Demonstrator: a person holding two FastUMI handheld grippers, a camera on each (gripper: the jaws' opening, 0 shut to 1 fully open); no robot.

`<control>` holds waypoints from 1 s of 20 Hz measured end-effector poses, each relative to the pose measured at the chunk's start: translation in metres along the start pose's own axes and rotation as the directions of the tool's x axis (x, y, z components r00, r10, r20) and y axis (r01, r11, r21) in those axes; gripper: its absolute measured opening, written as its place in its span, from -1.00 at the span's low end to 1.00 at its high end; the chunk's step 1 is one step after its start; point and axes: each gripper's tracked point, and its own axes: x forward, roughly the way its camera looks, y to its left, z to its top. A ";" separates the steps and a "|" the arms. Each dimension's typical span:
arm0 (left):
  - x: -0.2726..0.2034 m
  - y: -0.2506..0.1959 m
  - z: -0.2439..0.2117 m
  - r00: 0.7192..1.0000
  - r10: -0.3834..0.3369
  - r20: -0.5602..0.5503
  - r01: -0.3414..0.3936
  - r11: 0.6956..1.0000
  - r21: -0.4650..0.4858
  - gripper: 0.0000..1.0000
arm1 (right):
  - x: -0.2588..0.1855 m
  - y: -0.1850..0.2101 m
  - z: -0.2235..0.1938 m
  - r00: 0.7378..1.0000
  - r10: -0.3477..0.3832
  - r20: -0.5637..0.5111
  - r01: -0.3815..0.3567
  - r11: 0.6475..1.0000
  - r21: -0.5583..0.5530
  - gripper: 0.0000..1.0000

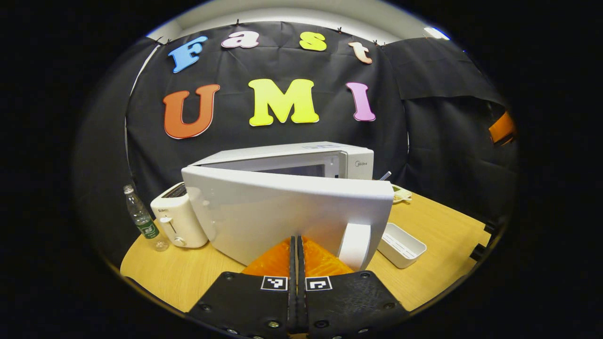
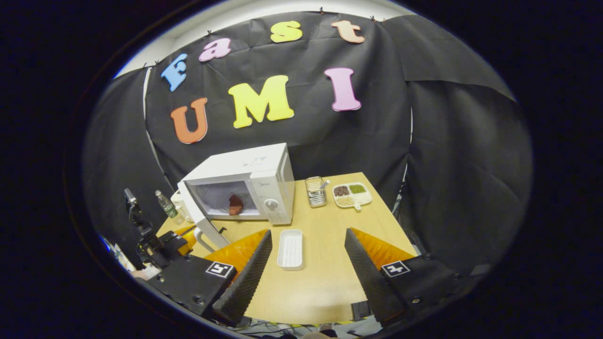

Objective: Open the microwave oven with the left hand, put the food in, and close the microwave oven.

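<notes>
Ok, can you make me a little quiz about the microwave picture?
1. True or false: the microwave door is open.
2. Which gripper is open: left or right?
3. What lies on the table between the right gripper's fingers?

Key:
1. True.
2. Right; the left is shut against the door.
3. A white tray.

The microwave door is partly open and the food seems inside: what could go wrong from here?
1. The left hand-held gripper is shut and pressed to the microwave door beside the handle; a skewed push could slip off.
2. A hard push might shift the microwave toward the toaster and bottle.
3. The white tray lies near the door's swing.
</notes>
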 end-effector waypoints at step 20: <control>0.137 -0.025 0.011 1.000 0.015 -0.024 -0.016 1.000 -0.027 -1.00 | 0.057 -0.050 0.008 0.999 -0.012 -0.053 0.014 0.999 0.047 0.99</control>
